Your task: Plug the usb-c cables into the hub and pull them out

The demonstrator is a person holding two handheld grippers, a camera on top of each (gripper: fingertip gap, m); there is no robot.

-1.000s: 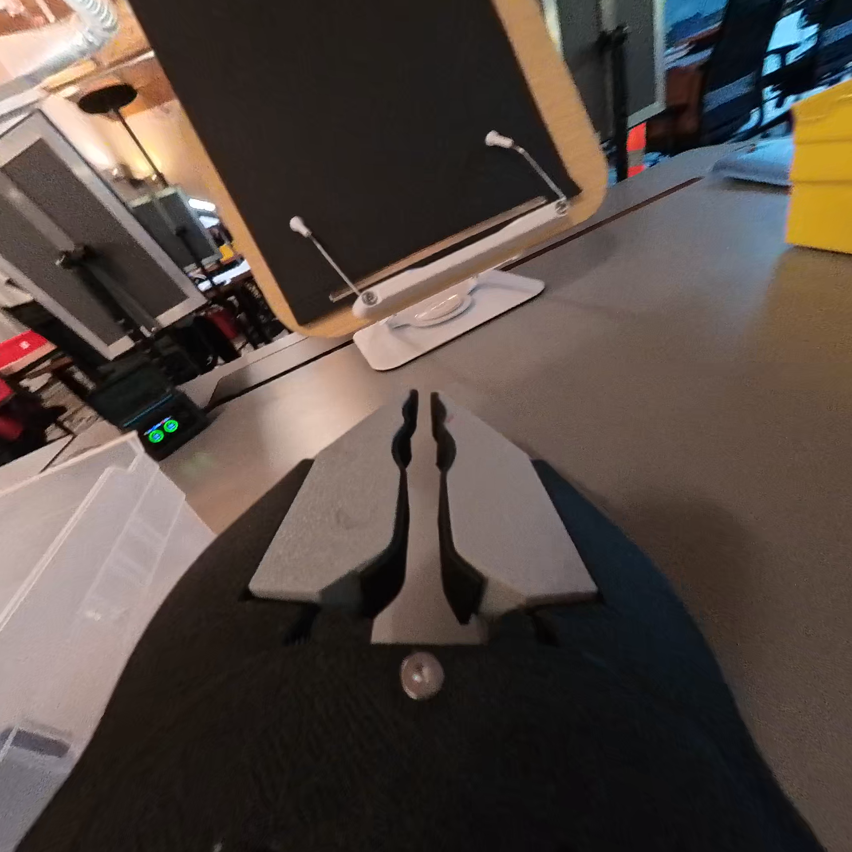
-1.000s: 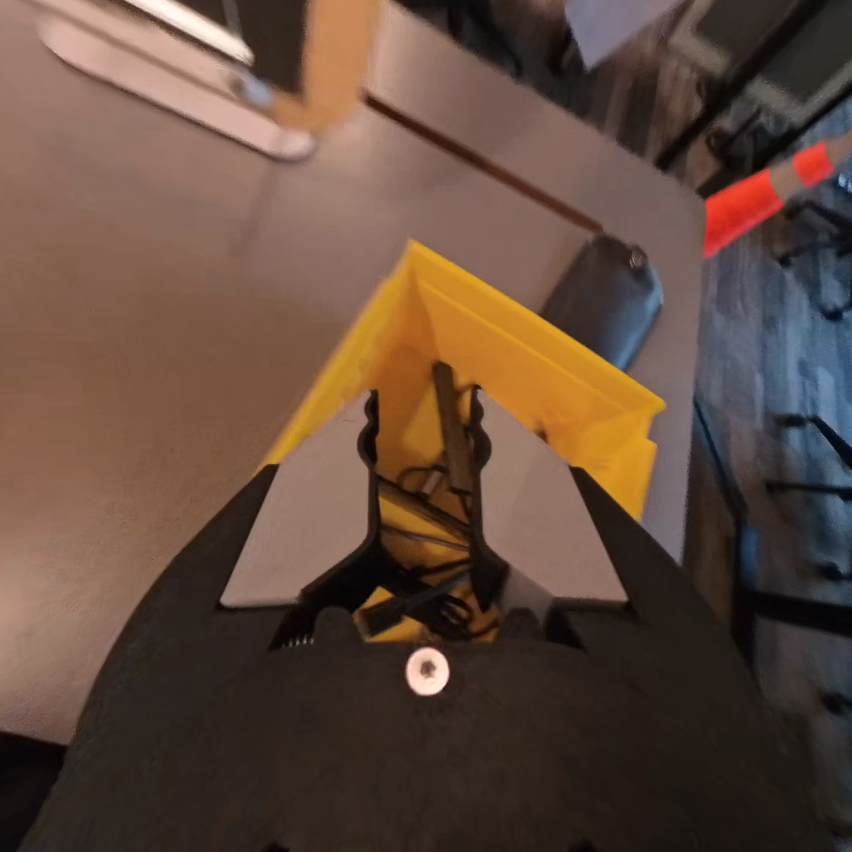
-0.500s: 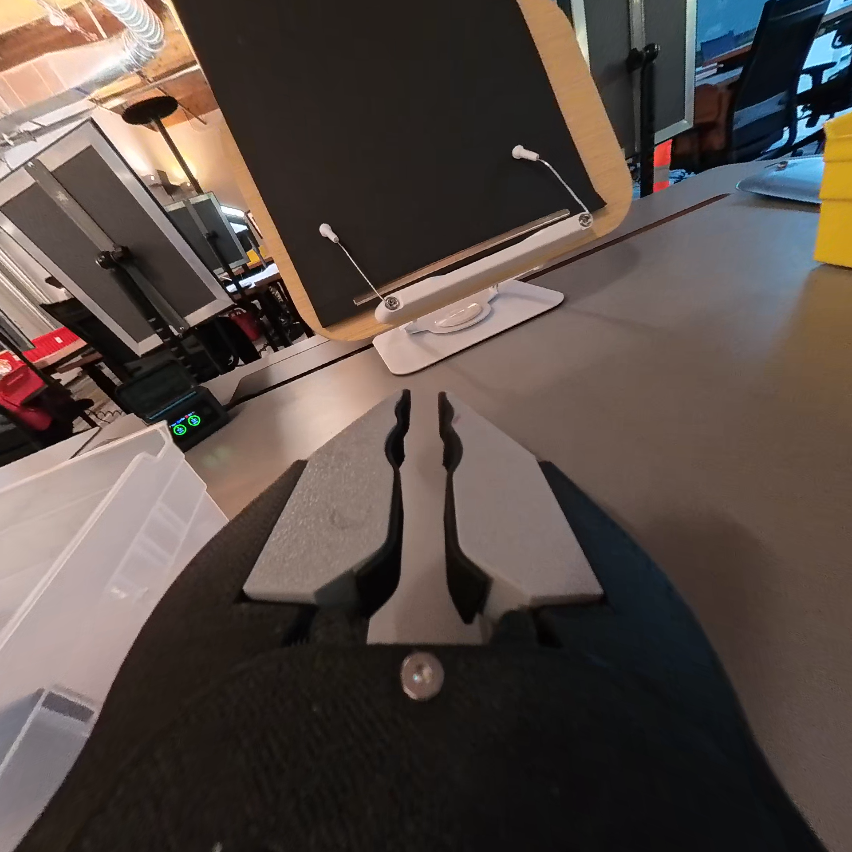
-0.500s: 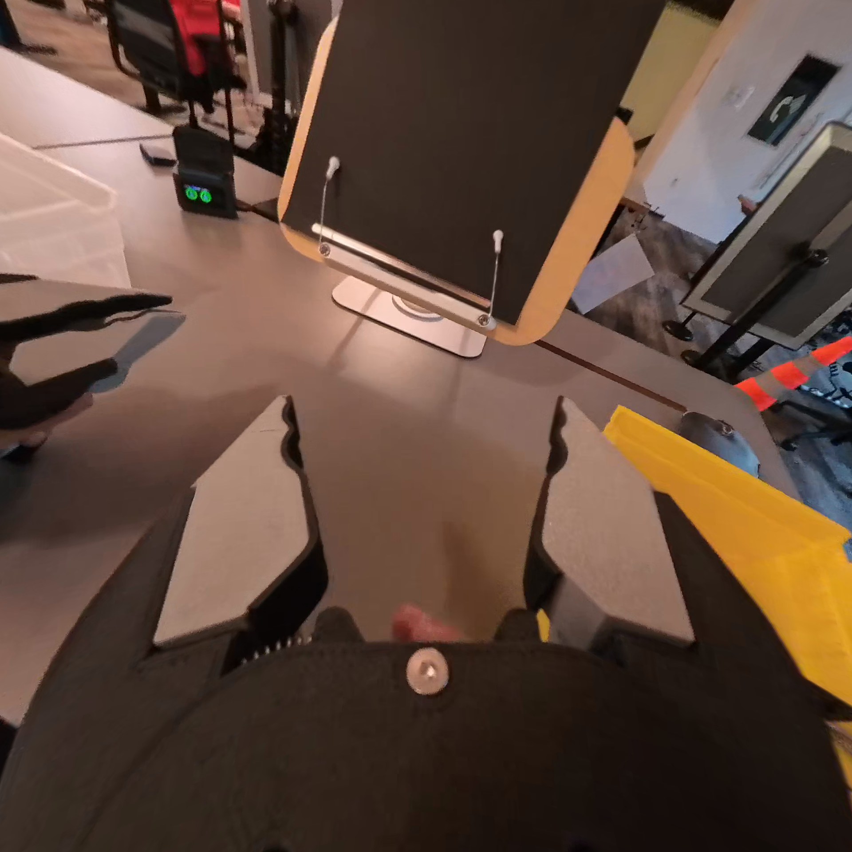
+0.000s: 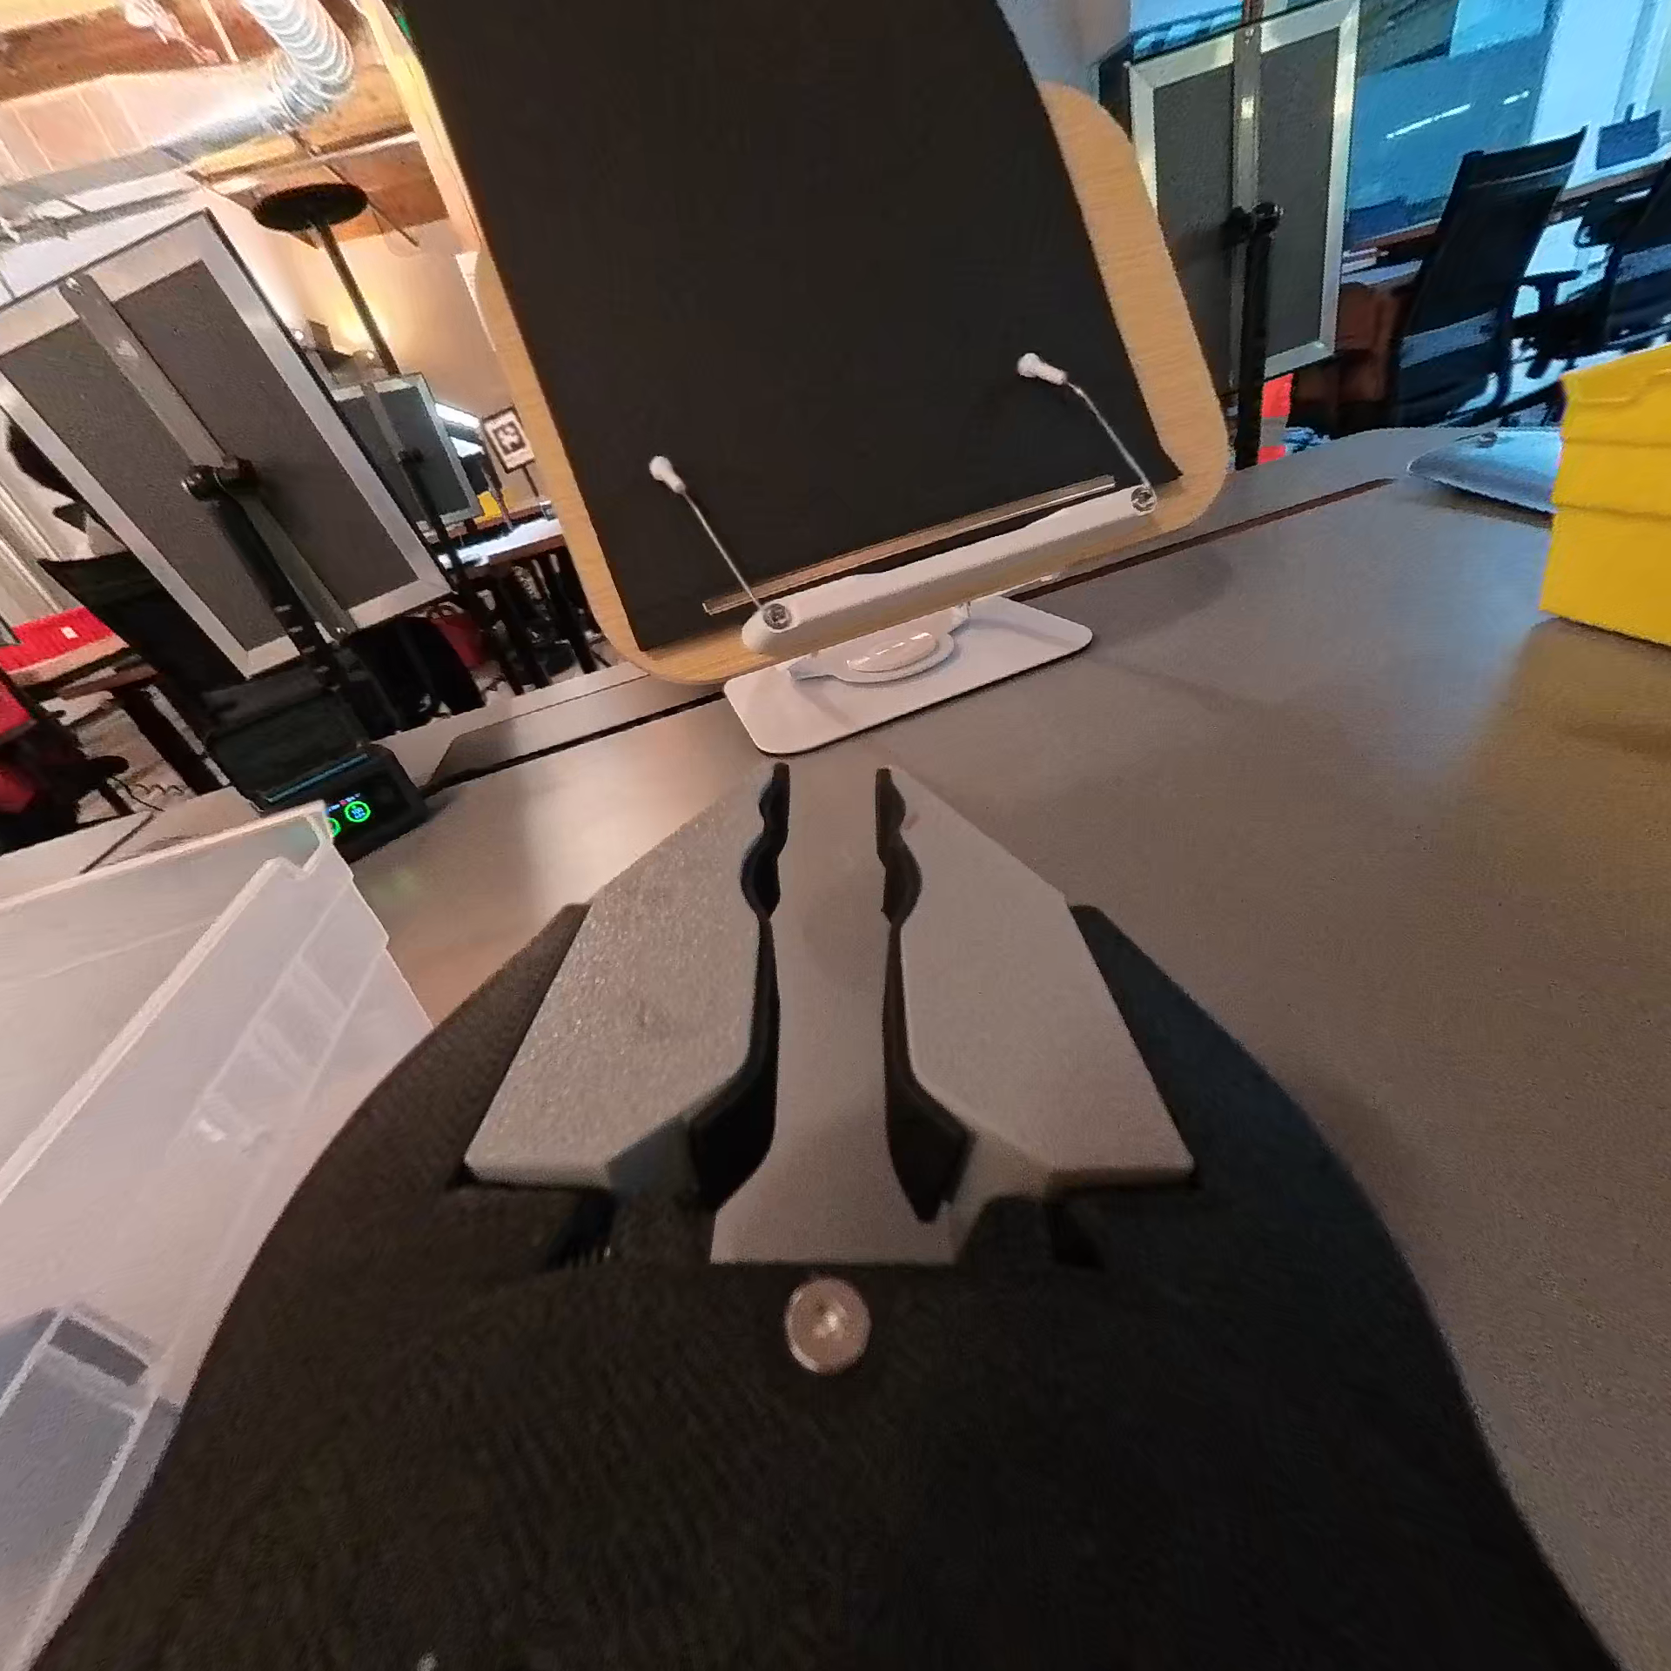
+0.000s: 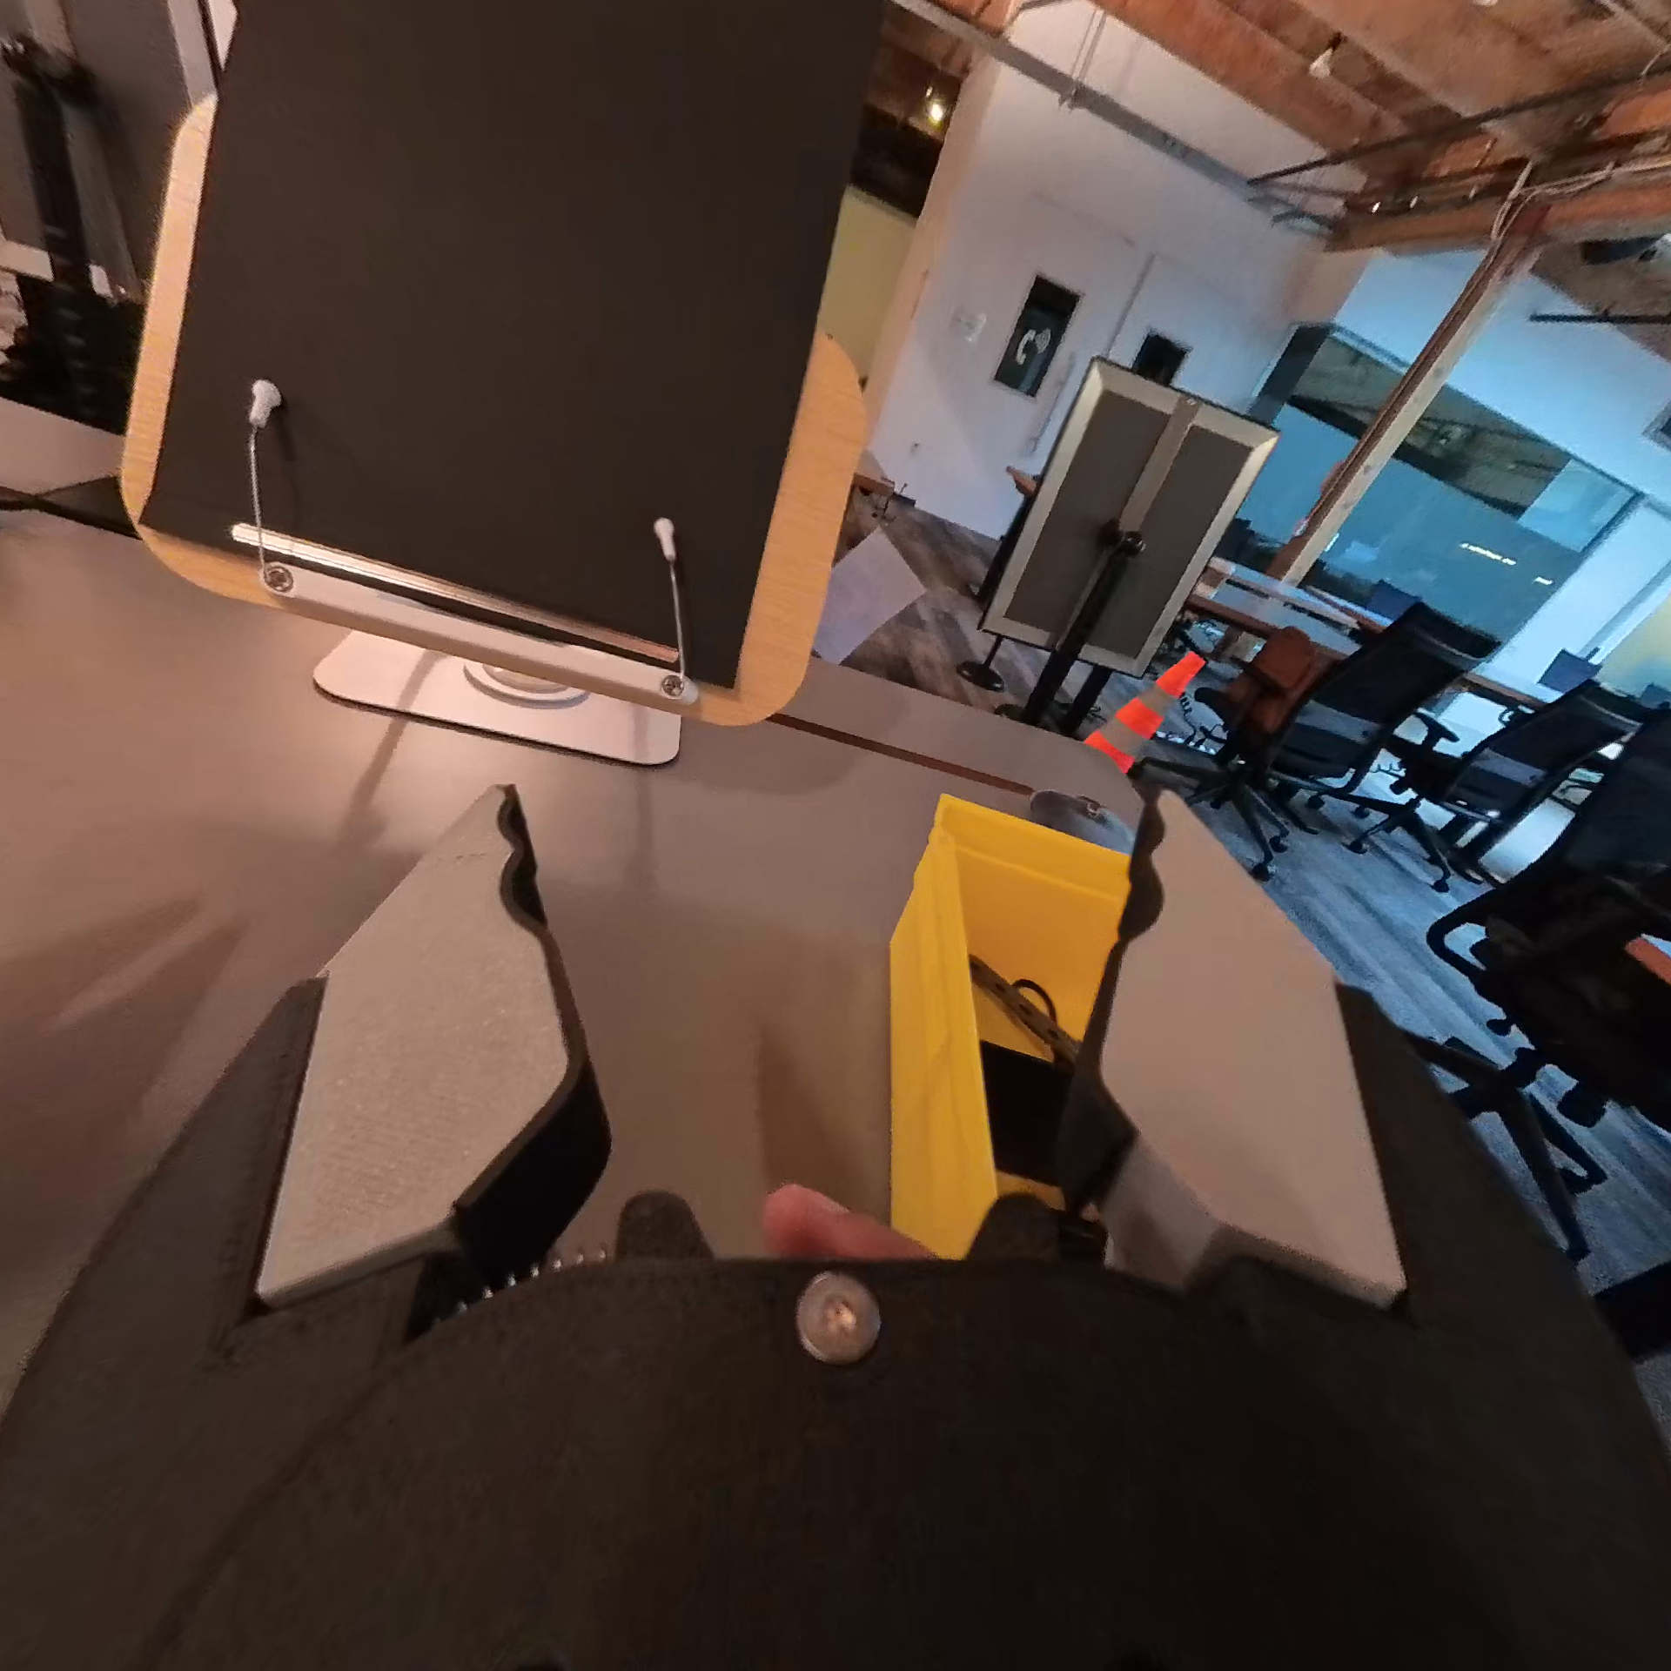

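In the right wrist view my right gripper [image 6: 827,805] is wide open and empty above the grey table [image 6: 723,904]. A yellow bin [image 6: 931,1040] stands just under its right finger. Black cables [image 6: 1022,1004] and a dark item lie inside the bin; no hub is clearly recognisable. In the left wrist view my left gripper [image 5: 830,796] is empty, its jaws a narrow gap apart, low over the table [image 5: 1266,904]. The yellow bin [image 5: 1609,506] shows at the far right there.
A wood-edged book stand [image 5: 814,316] with a black board stands at the table's back, also in the right wrist view [image 6: 497,316]. A clear plastic box [image 5: 163,1040] is at my left. A small black device with a green display [image 5: 362,814] sits behind it. Office chairs stand beyond the table's right edge.
My right gripper lifted off the yellow bin, opened wide and swung to face the book stand, then back toward the bin. My left gripper's jaws parted slightly.
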